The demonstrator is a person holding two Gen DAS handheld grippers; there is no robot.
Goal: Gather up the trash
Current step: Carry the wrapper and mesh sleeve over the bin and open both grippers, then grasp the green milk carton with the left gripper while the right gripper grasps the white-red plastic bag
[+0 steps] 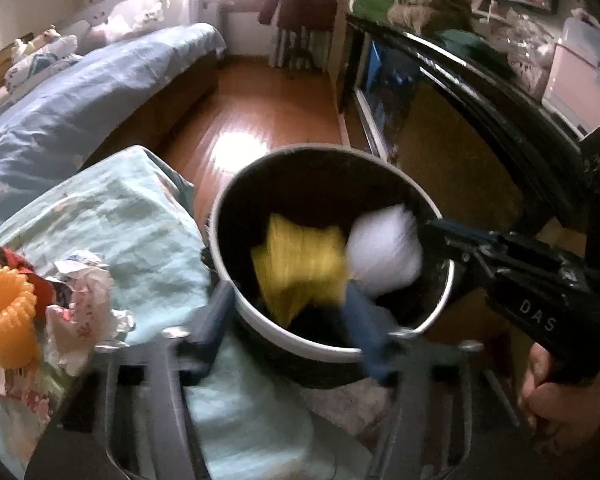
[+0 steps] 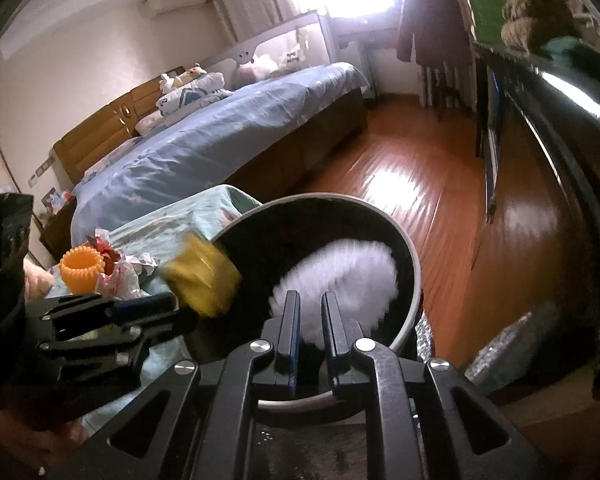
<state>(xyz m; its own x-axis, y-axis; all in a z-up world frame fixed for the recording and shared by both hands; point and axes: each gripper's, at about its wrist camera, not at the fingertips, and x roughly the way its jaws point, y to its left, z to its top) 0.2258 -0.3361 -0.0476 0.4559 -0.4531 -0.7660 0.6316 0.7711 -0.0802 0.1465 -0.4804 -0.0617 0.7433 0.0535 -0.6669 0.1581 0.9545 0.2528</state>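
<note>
A light, soft white wad (image 2: 336, 276) was loosely flanked by the narrow right claw (image 2: 311, 312) above the bin (image 2: 414, 276); a yellow piece (image 1: 300, 264) dropped from the wide left claw (image 1: 288, 312).

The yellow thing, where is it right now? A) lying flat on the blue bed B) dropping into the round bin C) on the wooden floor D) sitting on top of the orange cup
B: the yellow thing is blurred with motion just over the dark mouth of the round bin, next to a white wad, with the left gripper open around nothing.
</note>
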